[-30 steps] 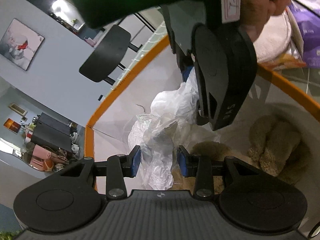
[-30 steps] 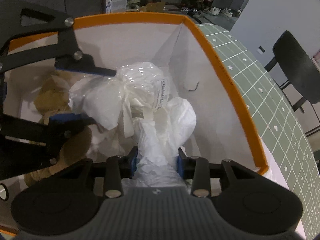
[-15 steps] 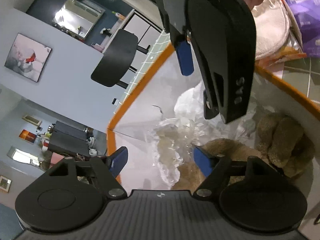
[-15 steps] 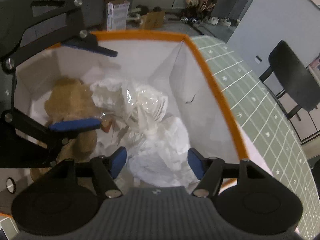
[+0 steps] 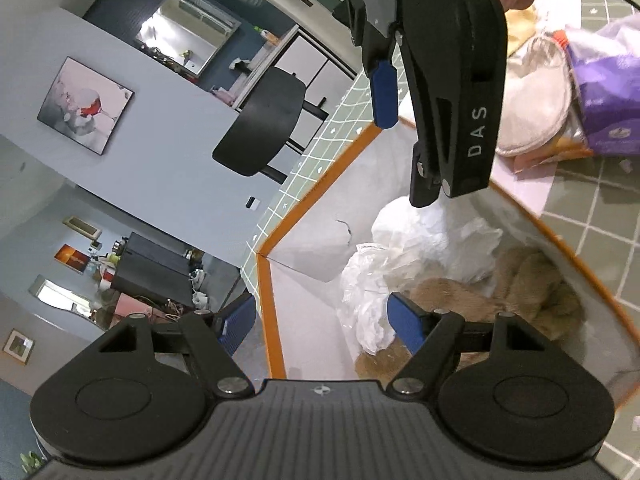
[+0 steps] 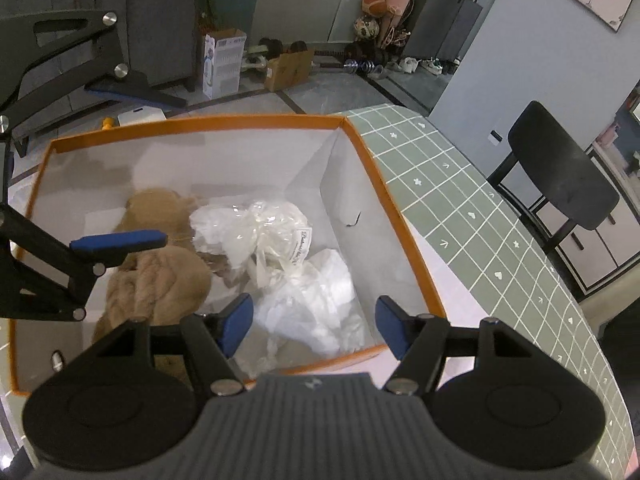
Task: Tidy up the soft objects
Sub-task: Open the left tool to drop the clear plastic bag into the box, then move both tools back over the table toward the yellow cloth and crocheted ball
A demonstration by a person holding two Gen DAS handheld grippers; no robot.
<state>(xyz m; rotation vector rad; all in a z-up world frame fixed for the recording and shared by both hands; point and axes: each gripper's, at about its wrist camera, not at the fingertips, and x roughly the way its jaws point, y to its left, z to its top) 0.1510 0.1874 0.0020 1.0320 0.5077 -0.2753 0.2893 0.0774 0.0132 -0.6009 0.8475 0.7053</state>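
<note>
Both the left tool (image 5: 318, 322) and right tool (image 6: 314, 326) hang released and empty above the orange-rimmed box (image 6: 394, 216), where the white plastic-wrapped bundle (image 6: 276, 240) lies beside the brown plush (image 6: 160, 276), so the drop looks finished and the next move calls for fetching another soft item from the tabletop (image 5: 592, 200).

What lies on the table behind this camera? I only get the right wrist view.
Observer: A purple packet lies on the table, outside the box.
Operator: Anything next to it?
Observer: Yes, a round white pad, right beside the packet.
</note>
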